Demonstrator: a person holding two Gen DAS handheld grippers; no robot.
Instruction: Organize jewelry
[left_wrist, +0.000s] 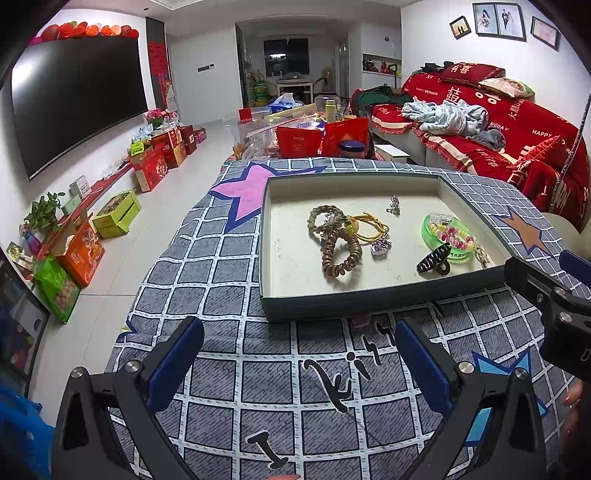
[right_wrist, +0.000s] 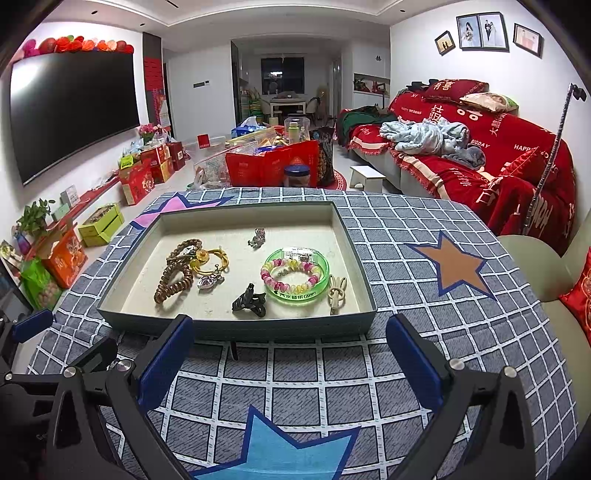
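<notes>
Both my grippers, left and right, hang spread wide and empty above the checked cloth. Just ahead of my fingertips sits the tray, holding a green bangle, black claw clip and brown coil tie.

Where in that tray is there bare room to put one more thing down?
The tray's floor is bare along its far wall, beyond the small silver charm, and between the brown coil tie and the black claw clip. The left cluster and green bangle areas are crowded.
</notes>
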